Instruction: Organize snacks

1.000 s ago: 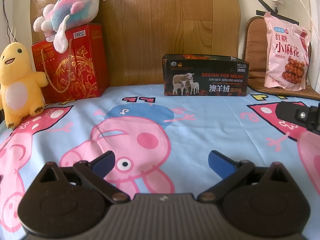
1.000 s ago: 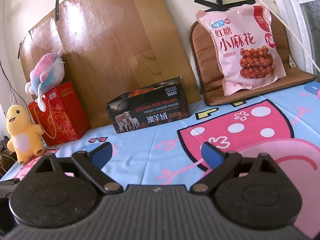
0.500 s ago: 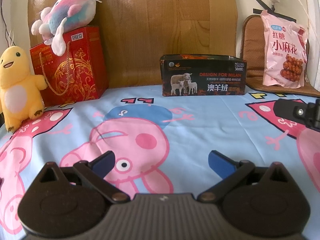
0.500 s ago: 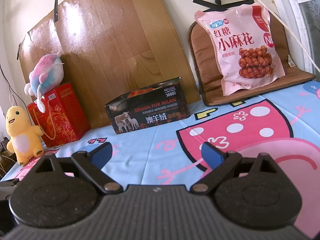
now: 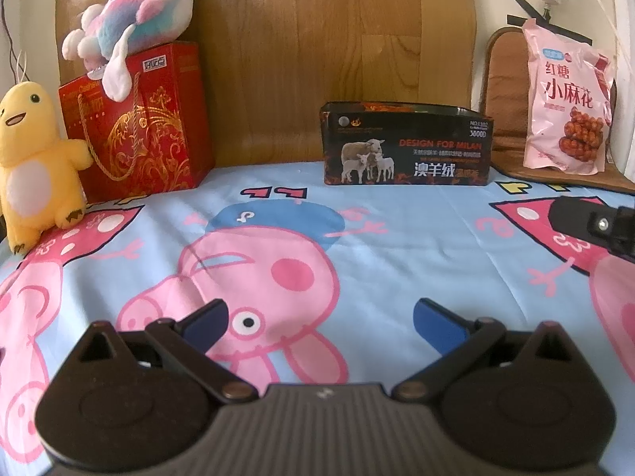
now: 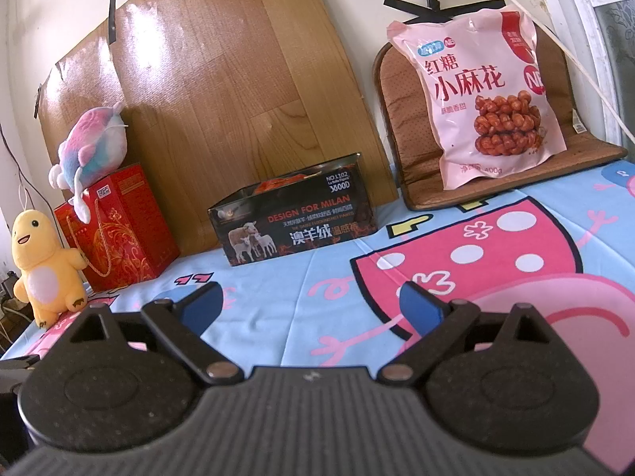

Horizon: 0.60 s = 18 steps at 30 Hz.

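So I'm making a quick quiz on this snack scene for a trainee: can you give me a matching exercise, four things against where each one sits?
Things:
1. pink snack bag
2. pastel plush fish
3. yellow plush toy
4. black box

Places:
A. on top of the red gift bag
B. standing on the sheet beside the red gift bag
C. leaning against the brown cushion
D. on the sheet in front of the wooden board

Pairs: 1-C, 2-A, 3-B, 4-D
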Tool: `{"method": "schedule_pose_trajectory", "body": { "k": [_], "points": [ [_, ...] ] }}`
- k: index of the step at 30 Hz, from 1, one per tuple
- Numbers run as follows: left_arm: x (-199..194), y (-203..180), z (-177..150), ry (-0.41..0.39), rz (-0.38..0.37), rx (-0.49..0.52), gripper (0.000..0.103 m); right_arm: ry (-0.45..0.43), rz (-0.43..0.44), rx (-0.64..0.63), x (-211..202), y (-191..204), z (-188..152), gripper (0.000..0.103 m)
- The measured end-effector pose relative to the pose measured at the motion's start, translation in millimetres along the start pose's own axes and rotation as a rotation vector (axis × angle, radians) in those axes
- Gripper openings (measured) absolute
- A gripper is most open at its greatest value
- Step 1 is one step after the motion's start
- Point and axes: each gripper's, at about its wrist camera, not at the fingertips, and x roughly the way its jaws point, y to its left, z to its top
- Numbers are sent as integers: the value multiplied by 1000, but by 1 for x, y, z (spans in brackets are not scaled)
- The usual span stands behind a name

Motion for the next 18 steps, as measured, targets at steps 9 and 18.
{"method": "schedule_pose_trajectory", "body": {
  "k": [9, 18],
  "points": [
    [1, -1, -1, 8, 8, 3, 103, 0, 1, 0, 0, 0, 0, 97],
    [2, 0, 0, 17, 24, -10, 103, 0, 1, -1, 0, 0, 0, 97]
  ]
}}
